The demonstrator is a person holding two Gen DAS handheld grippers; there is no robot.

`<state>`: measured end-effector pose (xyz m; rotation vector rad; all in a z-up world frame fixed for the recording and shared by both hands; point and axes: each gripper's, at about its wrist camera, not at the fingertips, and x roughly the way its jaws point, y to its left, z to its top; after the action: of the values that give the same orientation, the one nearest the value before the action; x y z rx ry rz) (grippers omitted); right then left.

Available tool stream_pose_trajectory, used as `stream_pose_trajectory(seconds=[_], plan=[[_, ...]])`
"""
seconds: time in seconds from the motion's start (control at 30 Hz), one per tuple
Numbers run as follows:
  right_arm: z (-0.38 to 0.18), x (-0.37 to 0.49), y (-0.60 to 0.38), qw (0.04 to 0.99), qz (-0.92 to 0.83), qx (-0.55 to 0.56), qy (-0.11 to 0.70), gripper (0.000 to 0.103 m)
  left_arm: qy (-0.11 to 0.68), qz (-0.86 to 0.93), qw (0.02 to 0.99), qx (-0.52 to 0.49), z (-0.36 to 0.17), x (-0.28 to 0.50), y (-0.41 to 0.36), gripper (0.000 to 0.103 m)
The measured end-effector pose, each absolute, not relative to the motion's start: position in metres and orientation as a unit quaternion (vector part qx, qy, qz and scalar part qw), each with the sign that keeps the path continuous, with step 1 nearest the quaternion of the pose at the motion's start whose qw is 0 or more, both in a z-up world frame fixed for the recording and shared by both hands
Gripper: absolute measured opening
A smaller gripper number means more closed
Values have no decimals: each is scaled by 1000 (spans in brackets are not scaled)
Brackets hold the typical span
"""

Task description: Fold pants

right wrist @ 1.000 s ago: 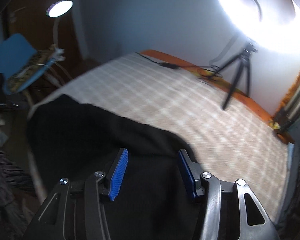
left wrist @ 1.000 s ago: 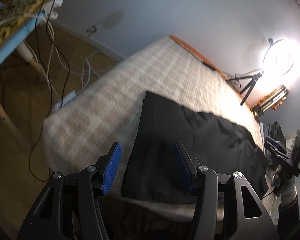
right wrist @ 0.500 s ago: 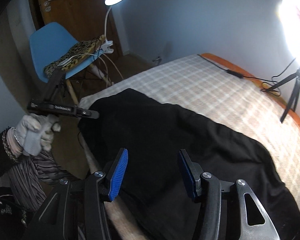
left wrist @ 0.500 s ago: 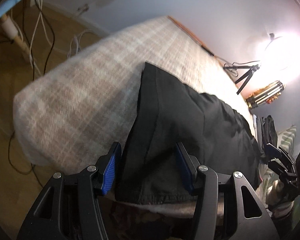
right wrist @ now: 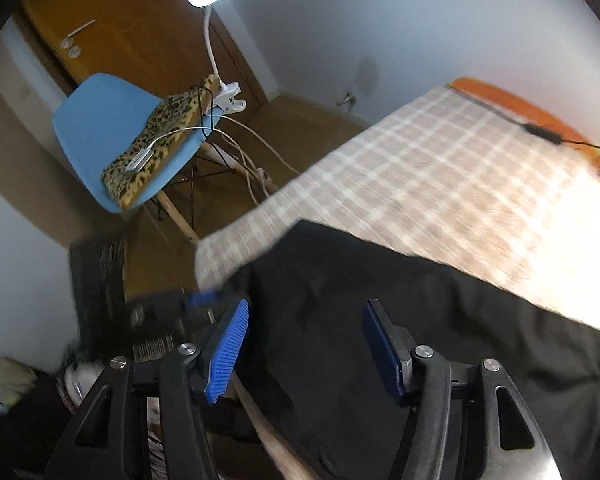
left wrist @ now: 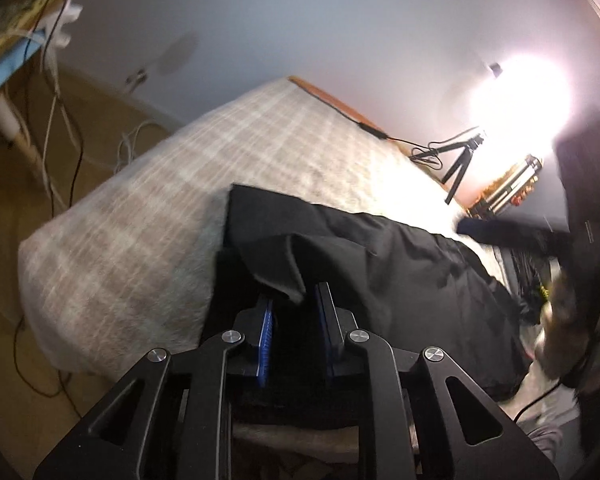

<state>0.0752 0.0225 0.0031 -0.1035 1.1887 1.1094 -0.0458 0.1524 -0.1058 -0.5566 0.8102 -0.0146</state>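
The black pants [left wrist: 380, 264] are being spread across the near edge of the plaid-covered bed [left wrist: 148, 240], with 1 end hanging slightly past the mattress edge, probably so that both ends can be reached from the bedside. A corner of the hem is being pinched by the left gripper [left wrist: 294, 312]: its 2 blue-padded jaws are drawn close together with a raised flap of black fabric between them, so it is judged to be clenched on the cloth. The flap is being lifted off the blanket, likely so that this end can be carried over the rest of the garment for the first fold.

The right gripper [right wrist: 304, 344] is being held above the other part of the pants [right wrist: 400, 320], its jaws spread wide and nothing between them; it is released, apparently being positioned for its own grasp. A blue chair [right wrist: 112, 132] with a leopard-print cushion is being seen beyond the bed corner.

Compared with 0.5 s ago, the left jaws, then wide apart over flat cloth, are now being closed on the hem, and the fabric there is being bunched upward. The right gripper is being brought lower and nearer the cloth, and its jaws are being kept as wide as they were then.
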Motion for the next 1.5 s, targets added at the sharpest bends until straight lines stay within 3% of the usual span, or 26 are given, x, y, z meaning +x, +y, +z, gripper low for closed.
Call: stream_pose_trajectory(seconds=[0.3, 0.37, 0.43, 0.6, 0.7, 0.73, 0.77, 0.87, 1.03, 1.33, 1.5], plan=[[-30, 65, 136, 637, 501, -161, 563, 61, 378, 29, 884, -275, -111, -61, 151, 18], [-38, 64, 144, 631, 501, -175, 566, 60, 383, 49, 879, -279, -113, -62, 159, 43], [-43, 67, 143, 637, 496, -174, 564, 60, 392, 59, 867, -303, -118, -58, 172, 60], [-46, 94, 127, 653, 482, -161, 562, 61, 409, 31, 825, -390, -133, -34, 195, 60], [-50, 116, 112, 666, 467, -166, 557, 62, 400, 8, 823, -404, -135, -17, 197, 51], [-52, 123, 107, 670, 460, -165, 558, 62, 401, 6, 825, -398, -135, -11, 195, 26], [-54, 133, 98, 676, 450, -158, 562, 62, 404, 6, 828, -388, -134, -5, 192, 8], [-55, 154, 73, 684, 431, -117, 577, 62, 387, -12, 859, -336, -117, 1, 173, 7], [-34, 158, 41, 673, 454, -51, 582, 62, 352, -44, 922, -155, -82, -12, 105, 7], [-19, 113, 16, 641, 490, -53, 589, 62, 347, -40, 932, 102, -101, -41, -19, 7], [-24, 100, -2, 636, 484, -48, 599, 62, 345, -50, 920, 178, -113, -45, -60, 7]])
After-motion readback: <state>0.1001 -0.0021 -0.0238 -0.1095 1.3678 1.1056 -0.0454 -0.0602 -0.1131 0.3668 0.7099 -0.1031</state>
